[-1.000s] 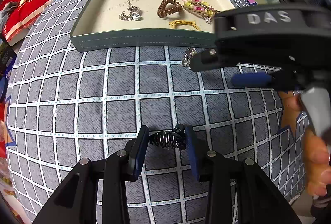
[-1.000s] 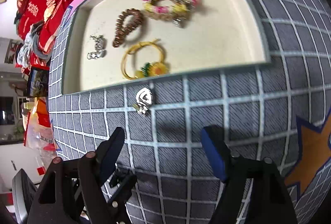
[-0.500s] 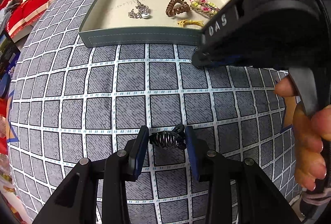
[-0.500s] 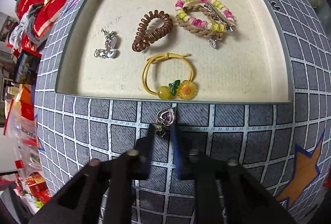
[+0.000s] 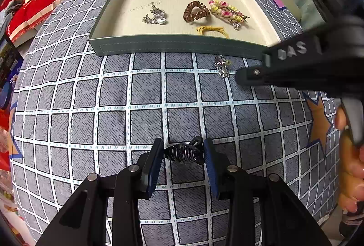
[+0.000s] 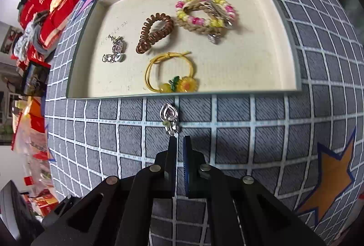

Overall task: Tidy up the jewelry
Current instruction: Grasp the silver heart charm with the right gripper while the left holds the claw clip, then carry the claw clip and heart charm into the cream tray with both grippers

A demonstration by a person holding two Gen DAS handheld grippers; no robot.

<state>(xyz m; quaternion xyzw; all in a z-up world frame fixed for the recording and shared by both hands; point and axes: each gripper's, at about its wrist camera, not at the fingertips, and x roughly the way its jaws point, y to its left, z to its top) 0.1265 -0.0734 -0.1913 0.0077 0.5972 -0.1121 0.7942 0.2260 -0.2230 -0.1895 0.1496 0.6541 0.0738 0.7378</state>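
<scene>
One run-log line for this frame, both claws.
left claw: shut on black hair claw clip | right claw: shut at silver heart pendant, grip unclear | grey tray: four items

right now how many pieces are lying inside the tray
4, all inside the tray: a silver charm at left, a brown coil hair tie mid, a beaded bracelet at right, a yellow sunflower hair tie nearest the front wall. None seems hidden.

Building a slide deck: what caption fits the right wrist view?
Right gripper shut on silver heart earring on the checked cloth, just outside the jewelry tray.
</scene>
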